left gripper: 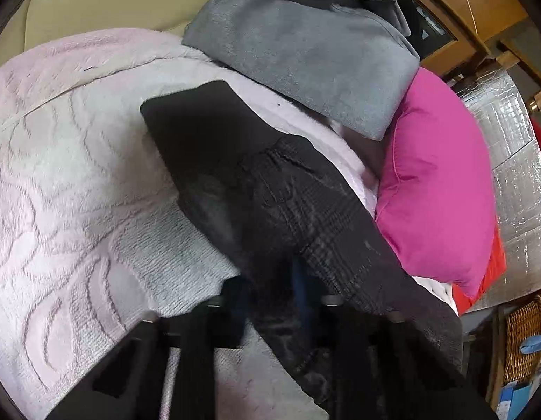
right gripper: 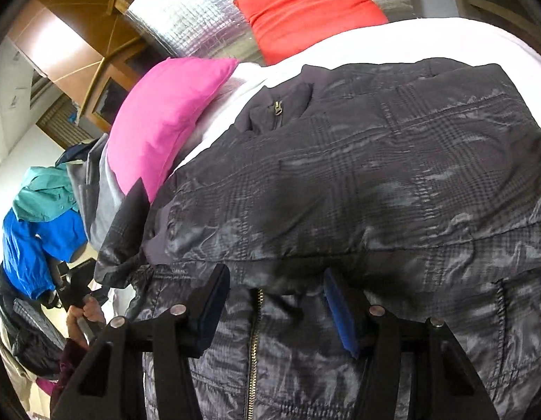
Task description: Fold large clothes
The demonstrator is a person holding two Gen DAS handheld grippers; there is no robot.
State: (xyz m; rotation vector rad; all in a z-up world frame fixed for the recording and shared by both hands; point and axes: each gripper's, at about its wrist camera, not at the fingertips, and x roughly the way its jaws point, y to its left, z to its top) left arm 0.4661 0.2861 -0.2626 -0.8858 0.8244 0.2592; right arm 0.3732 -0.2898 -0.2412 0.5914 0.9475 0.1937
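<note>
A dark plaid padded jacket (right gripper: 375,175) lies spread on the bed, its brass zipper (right gripper: 256,332) running down between my right gripper's fingers. My right gripper (right gripper: 273,301) stands half open at the folded edge. Jacket fabric lies between its blue pads (right gripper: 340,311), which stay apart from it. In the left wrist view the jacket's sleeve (left gripper: 305,210) stretches away over a pale pink blanket (left gripper: 78,175) to a black cuff (left gripper: 193,115). My left gripper (left gripper: 270,290) is shut on the sleeve near its lower end.
A folded grey garment (left gripper: 305,52) and a pink pillow (left gripper: 438,175) lie beyond the sleeve. A red pillow (right gripper: 305,7) rests against silver foil padding (right gripper: 186,17). Blue and teal clothes (right gripper: 32,238) are piled at left above a person's hand (right gripper: 81,318). A wicker basket (left gripper: 525,336) stands at the right.
</note>
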